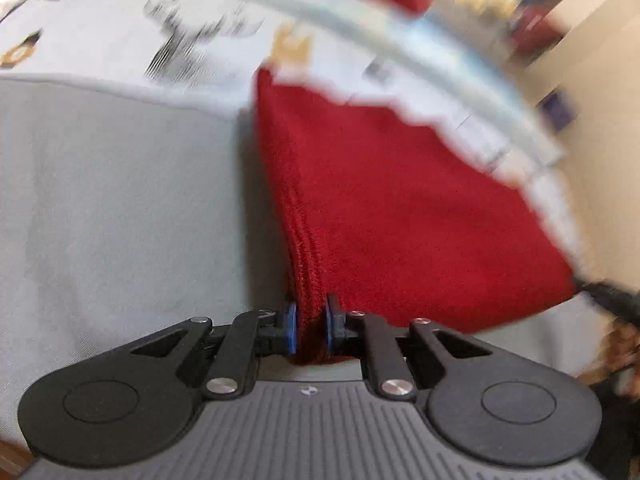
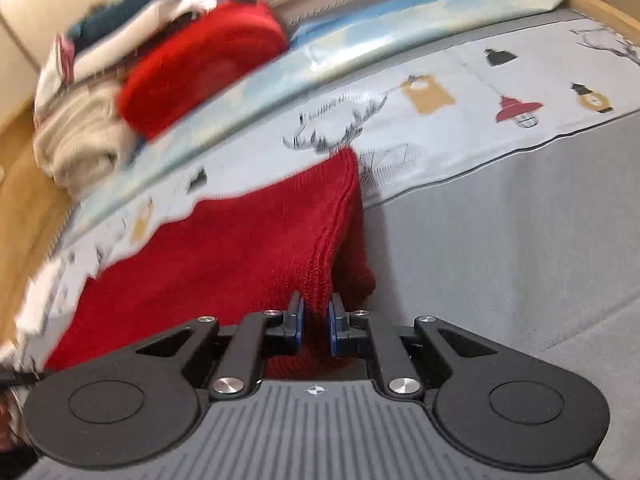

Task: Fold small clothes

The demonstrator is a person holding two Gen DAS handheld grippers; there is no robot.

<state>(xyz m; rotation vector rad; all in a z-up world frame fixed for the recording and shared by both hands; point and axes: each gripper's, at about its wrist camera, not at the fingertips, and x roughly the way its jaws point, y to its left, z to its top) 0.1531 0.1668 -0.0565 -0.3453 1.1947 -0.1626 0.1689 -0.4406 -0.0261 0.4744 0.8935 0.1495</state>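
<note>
Here the red knit sits pinched between both claws' pads.

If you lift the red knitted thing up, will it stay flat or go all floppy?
Probably floppy: the red knit garment already sags and folds between the left gripper and right gripper. Its fuzzy ribbed edge likely won't slip from the pads.

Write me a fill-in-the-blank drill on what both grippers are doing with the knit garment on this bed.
1. The garment pinched in the left gripper is ____ in colour.
2. The right gripper is shut on the garment's ribbed ____.
3. The printed sheet behind the garment shows a deer's ____.
4. The pile of clothes lies in the upper ____ of the right wrist view.

Missing words: red; edge; antlers; left
</note>
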